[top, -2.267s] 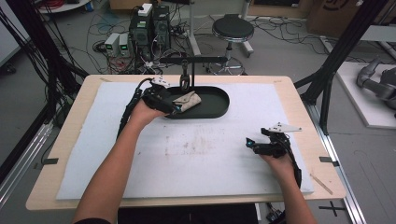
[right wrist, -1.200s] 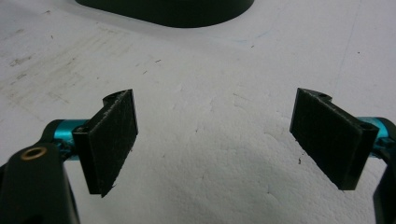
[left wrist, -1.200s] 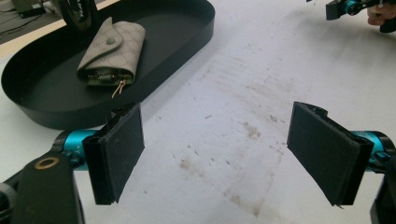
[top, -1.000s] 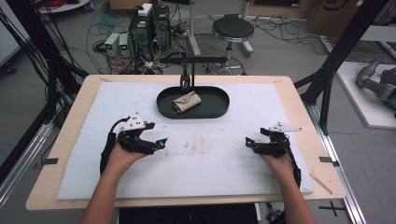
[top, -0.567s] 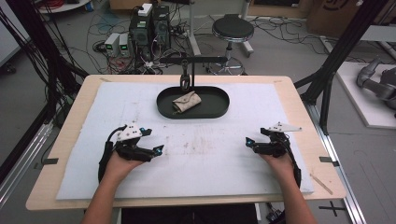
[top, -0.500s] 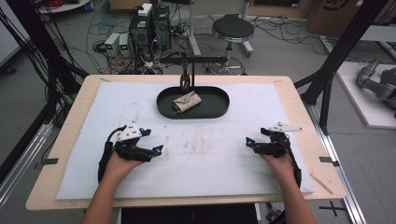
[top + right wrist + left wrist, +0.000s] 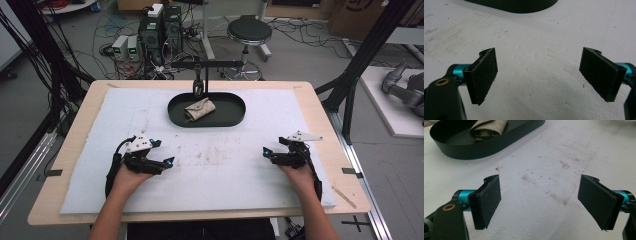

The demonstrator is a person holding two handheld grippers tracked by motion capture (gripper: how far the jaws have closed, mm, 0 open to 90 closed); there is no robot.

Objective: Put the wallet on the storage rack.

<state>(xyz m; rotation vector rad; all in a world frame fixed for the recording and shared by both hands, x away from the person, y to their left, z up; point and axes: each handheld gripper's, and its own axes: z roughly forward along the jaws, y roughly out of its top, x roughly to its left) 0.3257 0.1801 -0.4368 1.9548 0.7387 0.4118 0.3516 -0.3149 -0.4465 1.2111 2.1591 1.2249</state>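
A beige folded pouch (image 7: 198, 108) lies in the black oval tray (image 7: 227, 119) at the back middle of the table. The left gripper view shows the pouch (image 7: 489, 127) inside the tray (image 7: 461, 151), far ahead and to the left. My left gripper (image 7: 165, 161) rests low on the white mat at the front left, open and holding nothing (image 7: 540, 202). At the front right, my right gripper (image 7: 266, 151) is open too, with bare mat between its pads (image 7: 537, 75). The tray's rim (image 7: 514, 7) sits at the top of the right gripper view.
A white foam mat (image 7: 210, 165) with brown stains in its middle covers the wooden table (image 7: 65, 165). A black post on a crossbar (image 7: 198, 85) stands just behind the tray. Cables, electronics and a stool sit on the floor beyond the table.
My left gripper has left the tray, where the pouch now lies, and drawn back to the front left of the mat, open. The right gripper has stayed put.
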